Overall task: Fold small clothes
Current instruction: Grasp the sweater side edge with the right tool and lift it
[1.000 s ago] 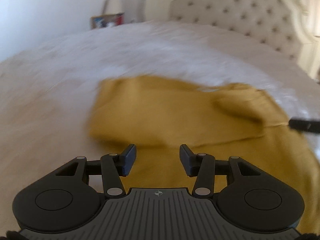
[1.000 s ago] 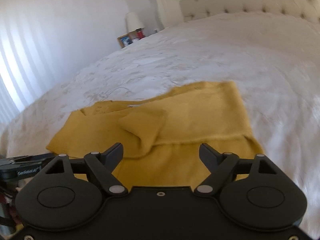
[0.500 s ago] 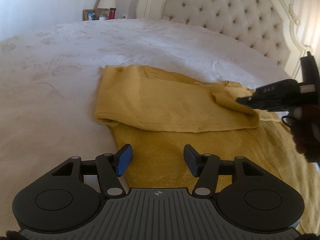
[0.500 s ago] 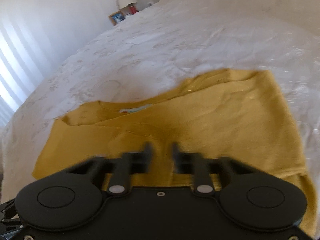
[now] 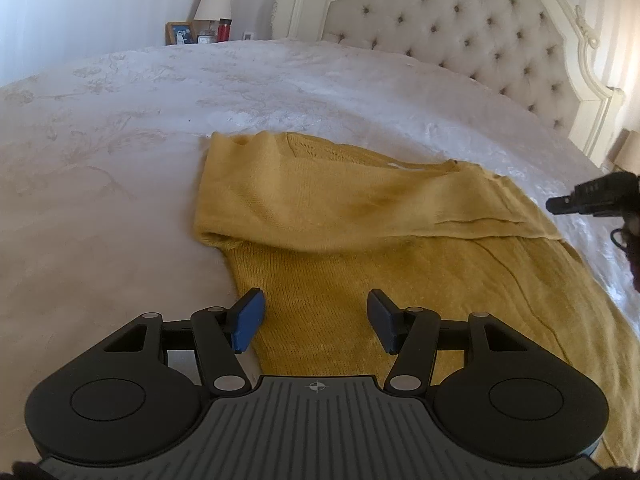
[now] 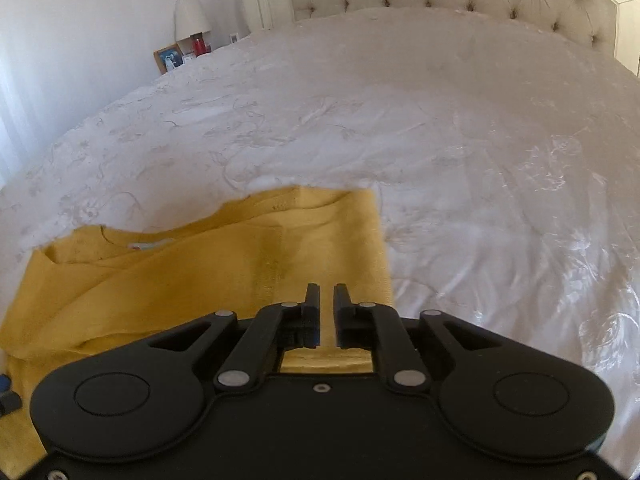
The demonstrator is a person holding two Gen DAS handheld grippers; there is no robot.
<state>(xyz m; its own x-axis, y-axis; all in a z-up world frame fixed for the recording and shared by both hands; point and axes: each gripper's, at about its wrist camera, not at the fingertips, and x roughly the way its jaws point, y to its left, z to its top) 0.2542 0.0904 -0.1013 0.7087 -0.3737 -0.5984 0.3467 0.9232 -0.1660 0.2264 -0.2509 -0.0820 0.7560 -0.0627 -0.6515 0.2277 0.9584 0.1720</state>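
Lying flat on the white bed (image 5: 120, 200), the yellow sweater (image 5: 360, 240) is seen with its top part folded over. The left gripper (image 5: 316, 320) is held half open above its hem at 6 o'clock, nothing gripped. The right gripper (image 6: 326, 312) is nearly closed, its jaws opening slightly over the sweater's edge; whether cloth is pinched cannot be told.

A mustard-yellow knitted sweater (image 5: 360, 216) lies on a white bedspread (image 5: 120, 128) with a faint tone-on-tone floral pattern; the headboard (image 5: 460, 32) is cream, tufted with darker buttons; the left gripper (image 5: 316, 320) is black with blue pads; a red bottle (image 5: 225, 30) stands beside a cream lampshade (image 5: 214, 2)
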